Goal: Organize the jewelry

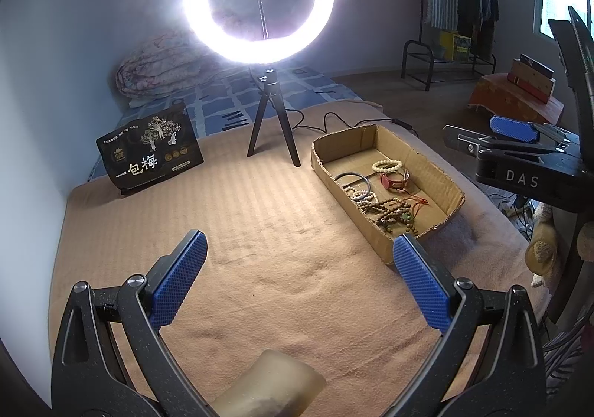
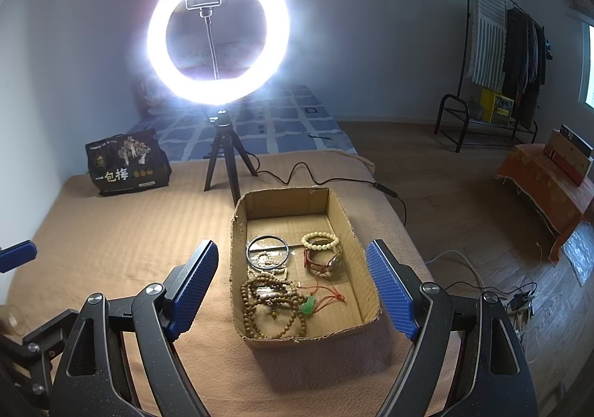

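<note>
Your left gripper (image 1: 300, 281) hangs over bare tan blanket (image 1: 260, 231), its blue pads spread wide with nothing between them. Your right gripper (image 2: 292, 289) is likewise spread wide and empty, and it frames the cardboard box (image 2: 237, 268) that sits on the blanket ahead of it.

All the jewelry lies inside that box. A dark metal bangle (image 2: 267, 252) rests near the left wall, with a small pale bead strand partly under it. A cream bead bracelet (image 2: 320, 240) lies to its right, and a red-strapped watch (image 2: 322, 261) sits just in front of the cream bracelet. A long brown bead strand (image 2: 273, 309) is heaped at the near end, touching a green pendant on a red cord (image 2: 308, 305).

Behind the box, a lit ring light (image 2: 218, 34) stands on a tripod. A dark printed bag (image 2: 126, 164) stands to its left.
</note>
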